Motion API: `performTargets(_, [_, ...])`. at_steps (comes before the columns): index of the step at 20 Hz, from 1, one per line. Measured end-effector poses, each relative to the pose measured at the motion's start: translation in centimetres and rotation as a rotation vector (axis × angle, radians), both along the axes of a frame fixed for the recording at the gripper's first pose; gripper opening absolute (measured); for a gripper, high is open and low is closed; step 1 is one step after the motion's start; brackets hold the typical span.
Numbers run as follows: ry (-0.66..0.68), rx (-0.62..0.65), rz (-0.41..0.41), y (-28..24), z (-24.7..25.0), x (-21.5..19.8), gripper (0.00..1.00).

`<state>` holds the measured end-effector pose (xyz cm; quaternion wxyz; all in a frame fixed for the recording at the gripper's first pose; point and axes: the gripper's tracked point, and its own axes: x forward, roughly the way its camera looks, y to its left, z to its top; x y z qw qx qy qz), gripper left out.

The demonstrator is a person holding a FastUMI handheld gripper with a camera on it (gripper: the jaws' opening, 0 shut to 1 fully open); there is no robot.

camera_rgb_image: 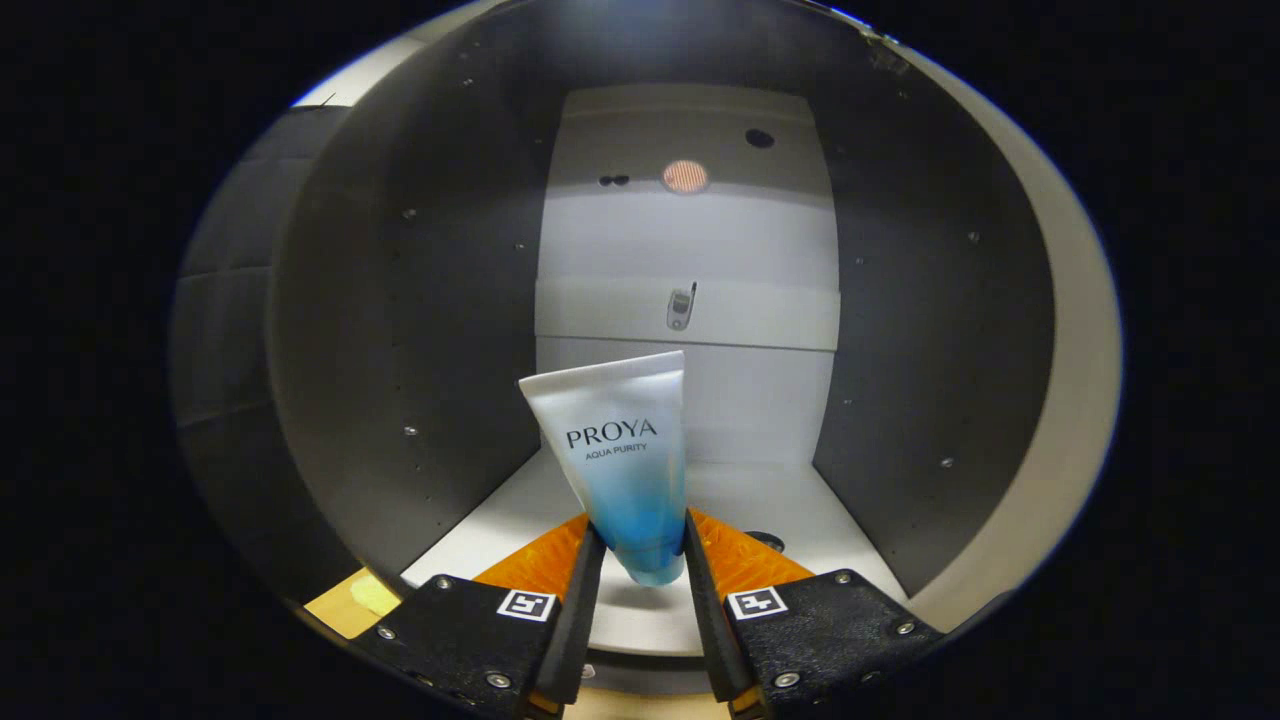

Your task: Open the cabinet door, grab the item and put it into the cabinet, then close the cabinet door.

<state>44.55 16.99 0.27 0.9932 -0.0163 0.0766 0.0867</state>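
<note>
Two fingers of the tool (640, 560) press on the lower end of a white-and-blue cosmetic tube (625, 460), clamping it from both sides so that it stands upright, cap end down, leaning slightly to the left. Tube and fingertips sit at the mouth of the open cabinet (420, 330), just above the front of its pale floor (760, 500), with dark side walls on either hand. Beyond the tube, a small metal fitting (681, 306) is fixed on the light back panel (690, 250).
</note>
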Motion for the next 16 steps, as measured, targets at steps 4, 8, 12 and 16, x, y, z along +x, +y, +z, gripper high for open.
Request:
performTargets(4, [0.072, 0.061, 0.019, 0.6, -2.7, 1.7, 0.48])
performTargets(8, [0.093, 0.080, 0.055, 1.3, -4.2, 2.0, 0.48])
performTargets(12, [0.079, 0.094, 0.060, 1.2, -4.4, 2.2, 0.48])
performTargets(16, [0.085, 0.108, 0.057, 1.3, -4.6, 2.2, 0.52])
